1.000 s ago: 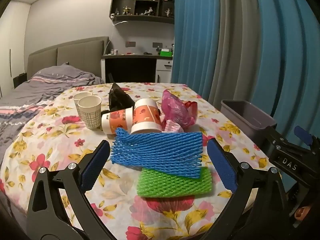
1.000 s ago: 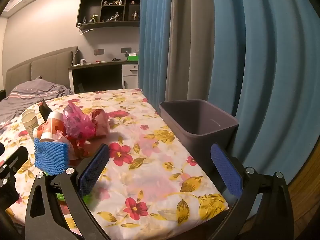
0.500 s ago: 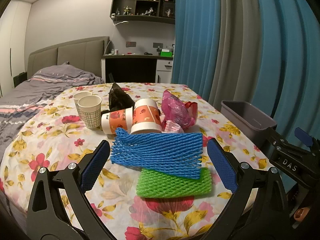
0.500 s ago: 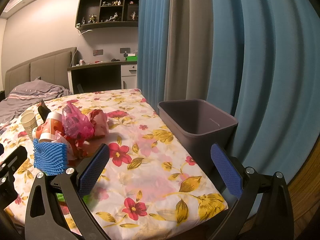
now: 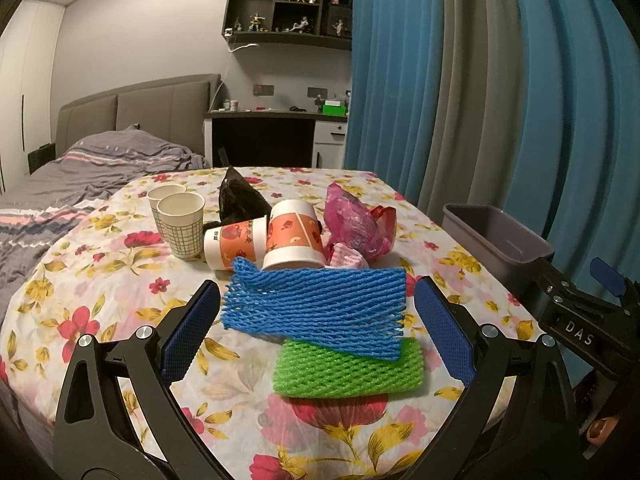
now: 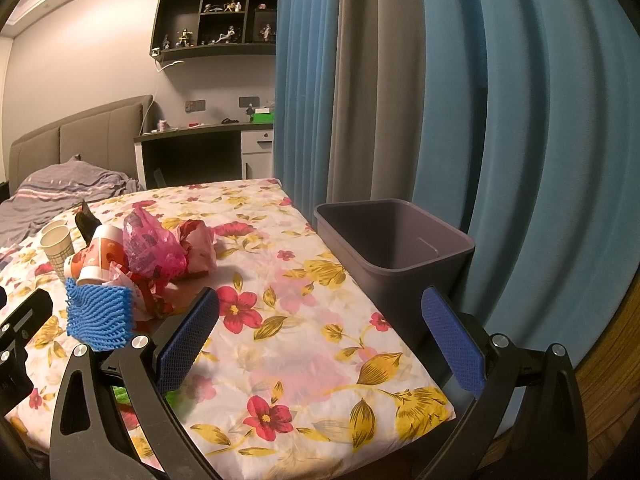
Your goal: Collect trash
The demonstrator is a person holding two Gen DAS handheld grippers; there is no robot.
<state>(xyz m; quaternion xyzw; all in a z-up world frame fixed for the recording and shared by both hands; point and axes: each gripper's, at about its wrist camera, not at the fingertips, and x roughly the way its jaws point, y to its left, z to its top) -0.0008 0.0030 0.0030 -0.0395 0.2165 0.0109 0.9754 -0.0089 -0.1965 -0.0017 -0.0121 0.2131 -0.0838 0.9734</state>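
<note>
A blue foam net (image 5: pixel 316 304) lies on a green foam net (image 5: pixel 348 368) on the floral table, between the wide-open fingers of my left gripper (image 5: pixel 318 332). Behind them sit two orange printed paper cups (image 5: pixel 294 236), two checked paper cups (image 5: pixel 182 224), a black bag (image 5: pixel 240 200) and a pink plastic bag (image 5: pixel 352 226). A grey bin (image 6: pixel 396 240) stands at the table's right edge. My right gripper (image 6: pixel 320 340) is open over bare tablecloth, just left of the bin. The blue foam net (image 6: pixel 100 314) and the pink plastic bag (image 6: pixel 150 248) show at its left.
Blue and grey curtains (image 6: pixel 440 100) hang close behind the bin. A bed (image 5: pixel 80 172) lies beyond the table on the left, with a desk (image 5: pixel 276 136) and wall shelf at the back. The table's near edge (image 6: pixel 320 452) is just below my right gripper.
Both views have shifted only slightly; the trash pile and bin stay in place and both grippers remain open.
</note>
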